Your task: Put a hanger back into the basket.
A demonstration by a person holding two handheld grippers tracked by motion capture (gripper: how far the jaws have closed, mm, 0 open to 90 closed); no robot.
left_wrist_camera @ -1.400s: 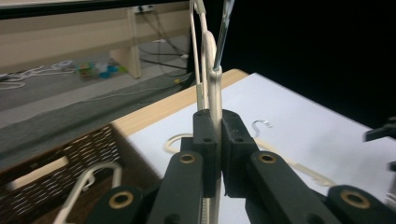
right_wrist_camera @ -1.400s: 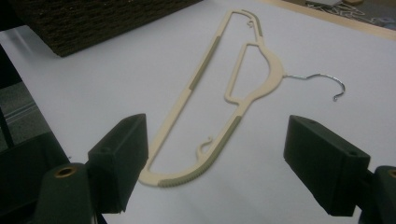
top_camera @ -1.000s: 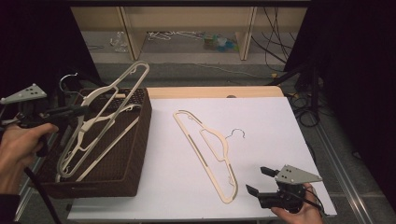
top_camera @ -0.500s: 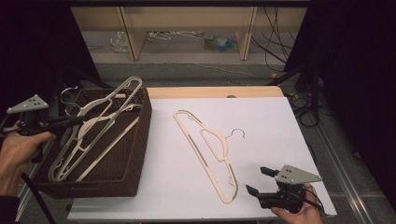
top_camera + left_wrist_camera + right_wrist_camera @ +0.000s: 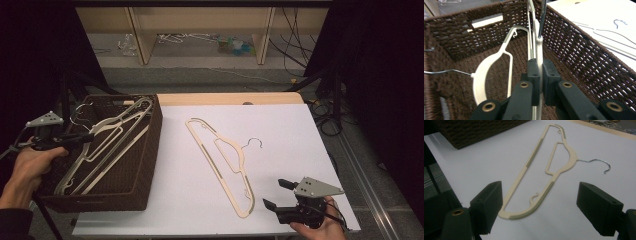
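basket [image 5: 142, 170]: dark rough wicker | hanger [image 5: 222, 160]: matt cream plastic, wire metal hook | table [image 5: 290, 125]: smooth white

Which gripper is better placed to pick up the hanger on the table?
Right. The right gripper is open, just off the near end of the hanger on the table. The left gripper is shut on another hanger over the basket.

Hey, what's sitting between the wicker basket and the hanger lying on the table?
Nothing: in the high view, bare white table separates the basket from the hanger.
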